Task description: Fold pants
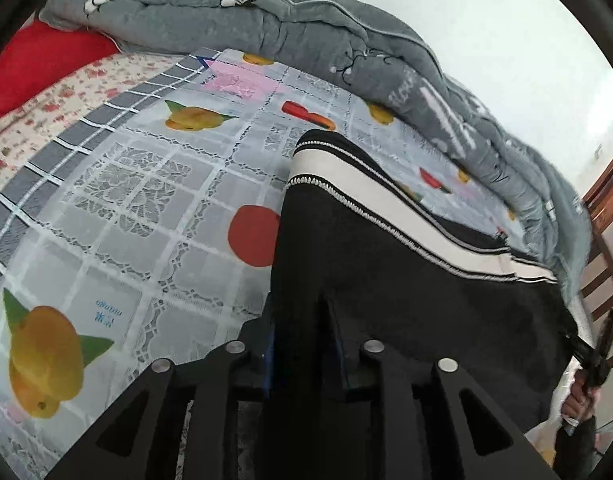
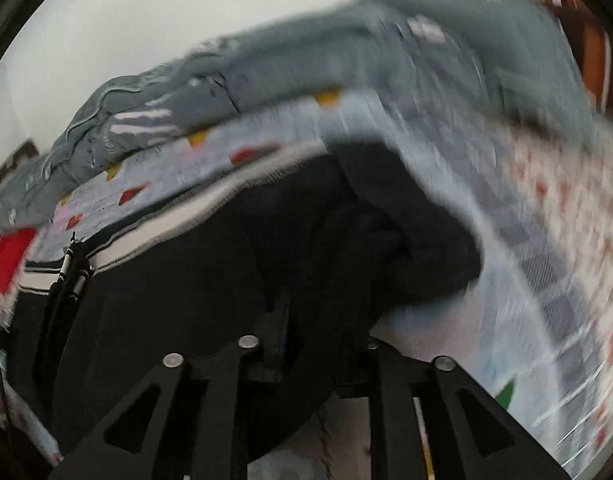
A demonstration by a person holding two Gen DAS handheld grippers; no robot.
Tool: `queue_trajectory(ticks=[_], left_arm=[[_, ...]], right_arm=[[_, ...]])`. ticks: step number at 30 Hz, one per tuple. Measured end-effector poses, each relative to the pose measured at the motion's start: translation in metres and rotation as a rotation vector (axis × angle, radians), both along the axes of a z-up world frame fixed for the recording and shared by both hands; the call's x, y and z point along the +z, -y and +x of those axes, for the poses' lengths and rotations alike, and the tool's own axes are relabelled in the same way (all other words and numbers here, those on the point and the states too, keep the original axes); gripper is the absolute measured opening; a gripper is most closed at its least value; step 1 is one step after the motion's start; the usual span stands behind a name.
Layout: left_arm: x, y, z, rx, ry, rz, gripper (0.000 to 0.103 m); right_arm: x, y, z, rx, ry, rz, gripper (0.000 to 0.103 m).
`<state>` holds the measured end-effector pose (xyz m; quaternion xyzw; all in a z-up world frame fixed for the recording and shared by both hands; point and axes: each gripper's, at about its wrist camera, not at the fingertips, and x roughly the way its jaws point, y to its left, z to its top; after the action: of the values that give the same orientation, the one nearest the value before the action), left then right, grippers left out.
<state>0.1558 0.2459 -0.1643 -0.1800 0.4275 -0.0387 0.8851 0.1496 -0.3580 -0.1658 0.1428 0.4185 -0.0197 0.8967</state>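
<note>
Pants (image 1: 386, 264): black, with a white side stripe edged in stitching; we see them lying across the fruit-print cloth (image 1: 138, 200) on the bed, the stripe running from the middle of the left wrist view out to the far right.
Left gripper (image 1: 302, 344): we hold it at the near edge of the pants, black fabric rising between its two fingers; the jaws stand narrowly apart, and we cannot tell whether the pads press on the cloth.
Right gripper (image 2: 326, 344): in its own blurred view it sits at the near edge of the same black fabric, which bunches into a fold just beyond the fingers; jaws narrowly apart, and whether they grip we cannot tell.
Other views of the grippers: the right one shows at the far right edge of the left wrist view, with a hand (image 1: 576, 404) on it; the left one shows at the left edge of the right wrist view.
Quilt (image 1: 306, 32): grey, heaped along the far side of the bed against the pale wall.
Pillow (image 1: 38, 60): red, at the far left, on a floral sheet (image 1: 46, 120).
Bed frame (image 1: 602, 240): brown wood, at the right.
</note>
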Motion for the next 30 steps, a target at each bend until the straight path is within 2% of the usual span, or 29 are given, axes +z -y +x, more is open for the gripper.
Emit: queue_trajectory(ticks=[1, 3, 8, 10, 13, 17, 18, 19, 20, 21, 23, 25, 26, 28, 30], left_arm=[[0.0, 0.0, -0.002, 0.002, -0.005, 0.006, 0.025], [0.002, 0.001, -0.008, 0.002, -0.012, 0.009, 0.027], [0.0, 0.004, -0.023, -0.002, -0.014, 0.014, 0.035], [0.0, 0.007, -0.028, 0.008, -0.014, 0.016, 0.038], [0.0, 0.013, -0.035, 0.02, -0.021, 0.018, 0.045], [0.001, 0.019, -0.051, 0.037, -0.018, 0.05, 0.052], [0.001, 0.02, -0.055, 0.038, -0.019, 0.047, 0.052], [0.0, 0.019, -0.058, 0.039, -0.021, 0.042, 0.052], [0.0, 0.019, -0.06, 0.04, -0.023, 0.037, 0.053], [0.0, 0.018, -0.062, 0.041, -0.026, 0.029, 0.053], [0.001, 0.017, -0.067, 0.045, -0.027, 0.011, 0.054], [0.001, 0.017, -0.072, 0.042, -0.026, -0.01, 0.056], [0.0, 0.017, -0.074, 0.037, -0.026, -0.019, 0.057], [-0.003, 0.018, -0.078, 0.023, -0.014, -0.039, 0.058], [-0.005, 0.019, -0.081, 0.013, 0.002, -0.046, 0.059]], right_arm=[[-0.005, 0.004, -0.008, -0.006, -0.008, 0.019, 0.034], [-0.004, 0.01, -0.025, -0.027, 0.013, 0.016, 0.044], [0.004, 0.033, -0.049, -0.054, 0.05, 0.094, 0.055], [0.006, 0.04, -0.045, -0.088, 0.063, 0.143, 0.058], [0.0, 0.048, -0.025, -0.127, 0.056, 0.222, 0.072], [-0.013, 0.055, 0.007, -0.162, 0.042, 0.307, 0.074], [-0.011, 0.054, 0.017, -0.165, 0.03, 0.277, 0.073], [-0.009, 0.053, 0.024, -0.169, 0.028, 0.248, 0.059], [-0.005, 0.052, 0.027, -0.173, 0.042, 0.216, 0.055], [0.004, 0.051, 0.026, -0.147, 0.095, 0.19, 0.052], [0.025, 0.045, 0.014, -0.085, 0.224, 0.121, 0.051], [0.032, 0.037, 0.007, -0.082, 0.262, 0.03, 0.051], [0.029, 0.033, 0.009, -0.077, 0.237, -0.011, 0.052], [0.012, 0.03, 0.019, -0.073, 0.113, -0.101, 0.056], [0.0, 0.035, 0.014, -0.067, 0.07, -0.095, 0.058]])
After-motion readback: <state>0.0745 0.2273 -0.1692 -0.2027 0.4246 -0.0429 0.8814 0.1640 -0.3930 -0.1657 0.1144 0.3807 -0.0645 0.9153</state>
